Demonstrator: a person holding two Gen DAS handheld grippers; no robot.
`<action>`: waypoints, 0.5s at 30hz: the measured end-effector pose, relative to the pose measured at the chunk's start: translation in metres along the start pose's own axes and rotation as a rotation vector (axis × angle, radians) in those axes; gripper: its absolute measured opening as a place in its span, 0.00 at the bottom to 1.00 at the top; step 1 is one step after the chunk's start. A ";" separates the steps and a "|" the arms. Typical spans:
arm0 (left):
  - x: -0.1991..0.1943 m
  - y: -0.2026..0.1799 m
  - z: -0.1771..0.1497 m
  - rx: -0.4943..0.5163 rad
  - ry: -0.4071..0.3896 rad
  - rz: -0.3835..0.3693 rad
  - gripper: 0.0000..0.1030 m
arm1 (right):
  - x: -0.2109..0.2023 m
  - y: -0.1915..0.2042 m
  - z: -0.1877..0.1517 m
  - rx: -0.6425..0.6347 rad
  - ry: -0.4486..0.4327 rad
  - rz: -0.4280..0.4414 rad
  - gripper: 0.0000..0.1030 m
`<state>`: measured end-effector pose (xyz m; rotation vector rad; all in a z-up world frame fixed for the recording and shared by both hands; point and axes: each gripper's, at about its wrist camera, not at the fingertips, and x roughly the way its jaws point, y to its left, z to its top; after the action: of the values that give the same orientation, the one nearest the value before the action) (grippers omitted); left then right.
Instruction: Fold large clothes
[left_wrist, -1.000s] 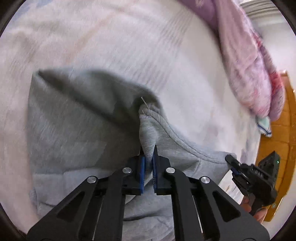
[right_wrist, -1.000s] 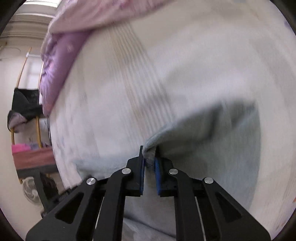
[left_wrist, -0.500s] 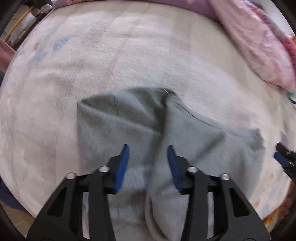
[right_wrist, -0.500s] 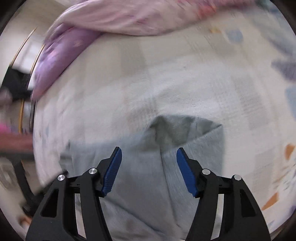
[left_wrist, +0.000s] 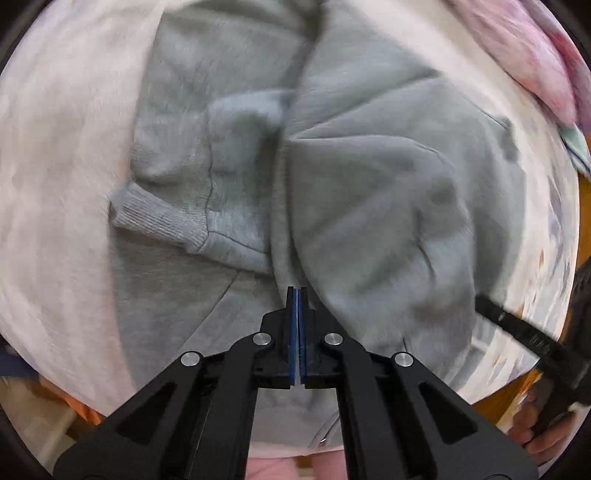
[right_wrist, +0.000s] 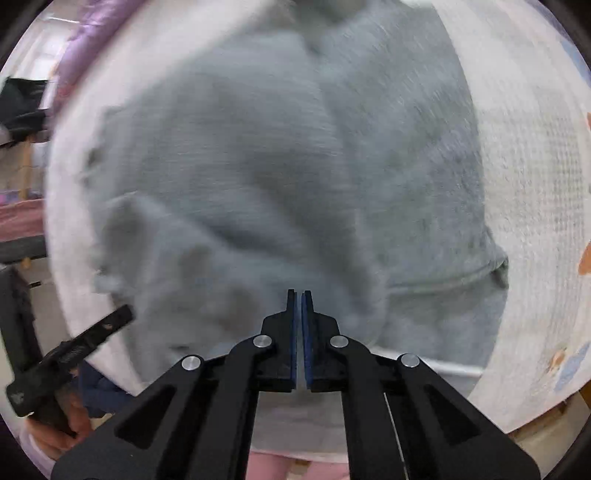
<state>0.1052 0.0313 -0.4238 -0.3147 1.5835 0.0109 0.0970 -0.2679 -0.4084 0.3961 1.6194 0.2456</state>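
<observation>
Both pads are seen pressed together on the left gripper (left_wrist: 297, 291), nothing pinched, just over the grey sweatshirt (left_wrist: 369, 192) bunched on the white bedsheet (left_wrist: 55, 155). Right view, blurry: right gripper (right_wrist: 299, 295) is nearly closed, empty, above the same sweatshirt (right_wrist: 258, 166).
</observation>
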 end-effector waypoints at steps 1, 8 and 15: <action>0.000 -0.003 -0.004 0.018 0.004 -0.004 0.02 | 0.001 0.006 -0.004 -0.021 0.005 -0.003 0.05; 0.050 -0.025 -0.011 0.102 0.042 0.057 0.01 | 0.046 -0.008 -0.029 0.042 0.144 -0.082 0.05; 0.000 -0.026 -0.009 0.039 0.033 0.118 0.81 | -0.028 0.002 -0.036 -0.017 0.016 -0.076 0.81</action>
<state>0.1016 0.0048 -0.4186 -0.1920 1.6316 0.0665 0.0627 -0.2745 -0.3788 0.3199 1.6432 0.2052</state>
